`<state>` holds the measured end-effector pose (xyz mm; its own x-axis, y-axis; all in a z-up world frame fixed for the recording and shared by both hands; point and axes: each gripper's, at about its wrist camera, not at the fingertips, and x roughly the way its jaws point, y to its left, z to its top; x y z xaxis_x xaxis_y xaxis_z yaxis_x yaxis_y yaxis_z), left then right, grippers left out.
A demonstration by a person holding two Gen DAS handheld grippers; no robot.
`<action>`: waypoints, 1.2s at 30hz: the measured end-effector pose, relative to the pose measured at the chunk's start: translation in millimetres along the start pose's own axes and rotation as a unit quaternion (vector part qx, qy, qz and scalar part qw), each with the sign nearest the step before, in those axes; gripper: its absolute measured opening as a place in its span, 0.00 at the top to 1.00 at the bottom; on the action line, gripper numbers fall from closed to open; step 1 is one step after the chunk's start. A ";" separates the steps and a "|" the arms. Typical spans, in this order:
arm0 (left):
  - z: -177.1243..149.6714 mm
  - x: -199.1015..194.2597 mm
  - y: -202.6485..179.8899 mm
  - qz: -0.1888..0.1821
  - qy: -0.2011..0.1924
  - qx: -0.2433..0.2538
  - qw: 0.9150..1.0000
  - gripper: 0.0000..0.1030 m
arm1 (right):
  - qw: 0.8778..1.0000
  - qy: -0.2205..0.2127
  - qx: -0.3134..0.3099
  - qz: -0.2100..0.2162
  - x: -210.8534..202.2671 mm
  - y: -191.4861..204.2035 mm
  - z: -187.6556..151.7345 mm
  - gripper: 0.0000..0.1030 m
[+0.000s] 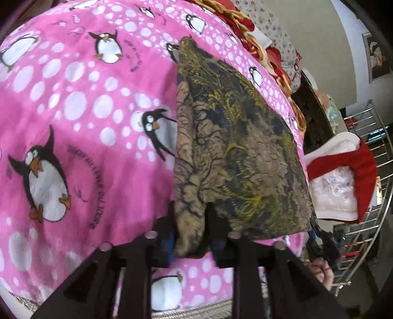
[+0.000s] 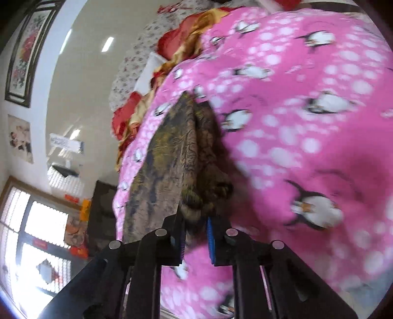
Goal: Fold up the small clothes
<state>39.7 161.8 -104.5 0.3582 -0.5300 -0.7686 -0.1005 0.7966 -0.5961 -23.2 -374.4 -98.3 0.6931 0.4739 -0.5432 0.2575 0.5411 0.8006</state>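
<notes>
A small brown garment with a dark and yellow print [image 1: 235,152] lies folded lengthwise on a pink penguin blanket [image 1: 73,122]. My left gripper [image 1: 190,235] is shut on the garment's near edge, cloth bunched between its fingers. In the right wrist view the same garment [image 2: 169,166] stretches away from me over the blanket [image 2: 307,147]. My right gripper [image 2: 196,235] is closed on a bunched corner of it, held a little above the blanket. The right gripper and the hand holding it show at the right edge of the left wrist view [image 1: 321,247].
A red and gold quilt [image 1: 245,22] and a floral sheet [image 1: 277,32] lie beyond the blanket. A metal rack [image 1: 368,196] with red and white cloth [image 1: 343,179] stands to the right. A dark cabinet [image 2: 100,211] and a window [image 2: 36,233] are at the left.
</notes>
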 end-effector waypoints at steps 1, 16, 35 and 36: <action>-0.6 -0.6 -1.9 0.003 -0.011 0.003 1.000 0.73 | 1.000 -0.013 0.014 -0.012 -8.0 -3.5 1.9 0.80; -21.0 14.6 -43.9 0.099 -0.081 0.071 0.989 0.38 | 0.914 0.009 -0.401 -0.064 89.8 246.5 -52.3 0.77; -33.9 -6.5 -64.1 0.124 -0.170 0.124 0.970 0.83 | 0.910 0.215 -0.349 -0.062 301.7 338.9 -92.5 0.54; -36.6 -10.9 -73.1 0.127 -0.186 0.143 0.964 0.83 | 0.906 0.235 -0.345 -0.064 310.6 344.9 -91.8 0.50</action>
<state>9.1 98.8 -61.1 0.6690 -0.2079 -0.7136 0.0117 0.9629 -0.2695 219.0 23.2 -14.1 0.2816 0.5328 -0.7980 -0.2791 0.8412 0.4631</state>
